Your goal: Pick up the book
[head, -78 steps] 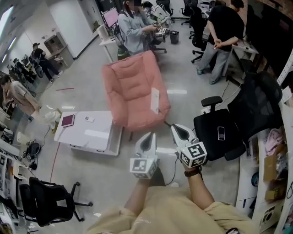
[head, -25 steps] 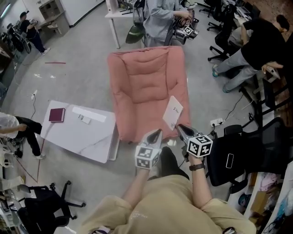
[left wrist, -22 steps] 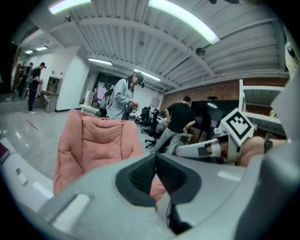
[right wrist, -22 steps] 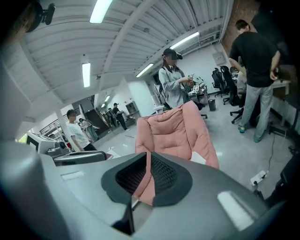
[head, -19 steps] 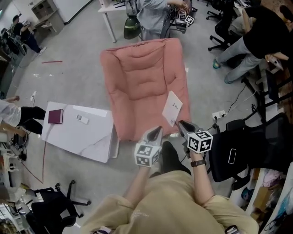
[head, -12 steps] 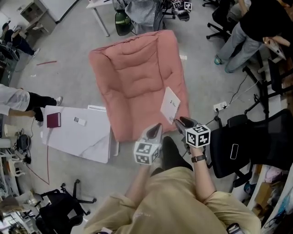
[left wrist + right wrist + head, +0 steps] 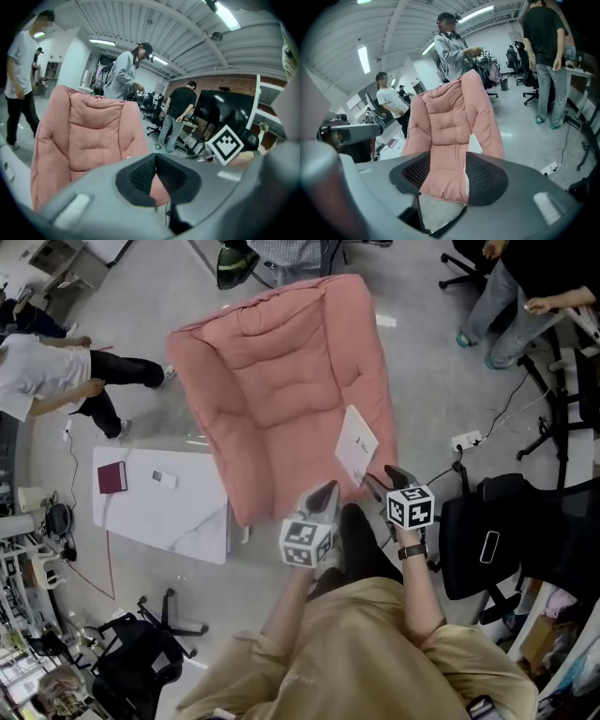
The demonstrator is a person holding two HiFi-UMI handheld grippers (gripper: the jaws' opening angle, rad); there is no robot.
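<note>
Obj: book (image 7: 356, 444). Thin, white, rect.; plain cover w/ a small dark mark near ctr, otherwise blank. Closed. No visible bend or damage.

Pos: on pink chair (image 7: 281, 381), right side of seat, nr the chair's near right corner.

Pose: not flat. Leans on the inner face of the right arm pad, cover facing up and left. Head view shows it as a skewed diamond, one corner toward far end of arm, opp. corner toward near seat edge. Right gripper view: white panel standing vs. right arm. Title/print too small to read.
</note>
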